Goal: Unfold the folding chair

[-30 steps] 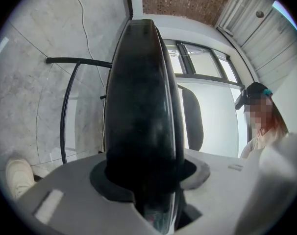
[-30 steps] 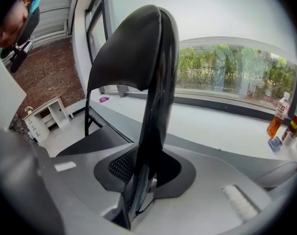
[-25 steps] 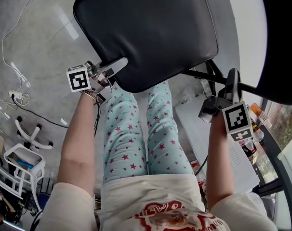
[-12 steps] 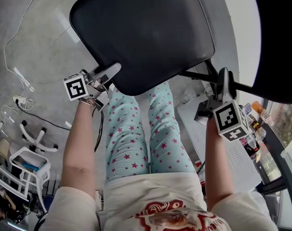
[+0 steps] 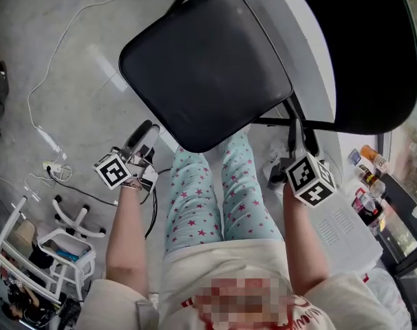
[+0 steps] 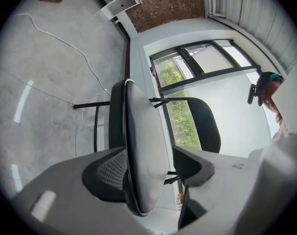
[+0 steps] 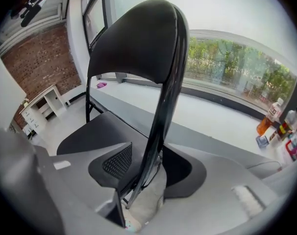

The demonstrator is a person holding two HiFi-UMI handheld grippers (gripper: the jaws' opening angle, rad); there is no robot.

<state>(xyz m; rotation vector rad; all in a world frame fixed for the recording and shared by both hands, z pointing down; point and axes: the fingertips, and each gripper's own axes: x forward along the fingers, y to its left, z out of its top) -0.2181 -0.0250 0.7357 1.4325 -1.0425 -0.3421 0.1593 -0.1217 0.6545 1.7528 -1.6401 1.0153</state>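
Observation:
The black folding chair stands opened out, its seat (image 5: 205,64) flat and its backrest (image 5: 367,53) at the upper right. My left gripper (image 5: 145,135) is by the seat's near left edge. In the left gripper view the seat (image 6: 141,146) shows edge-on between the spread jaws, with a sliver of gap at the right jaw. My right gripper (image 5: 293,139) is at the side frame below the backrest. In the right gripper view the black frame tube (image 7: 163,111) runs up between the narrowed jaws to the backrest (image 7: 134,38).
The person's star-patterned legs (image 5: 215,198) are just behind the seat. A white cable (image 5: 64,26) and a power strip (image 5: 54,167) lie on the concrete floor at left. A white stool base (image 5: 71,215) is lower left. Bottles (image 5: 370,160) and a white table (image 5: 339,225) are at right.
The chair has dropped away from me and its seat now lies farther out. My left gripper has come off the seat's edge and moved down. The right gripper stays on the frame.

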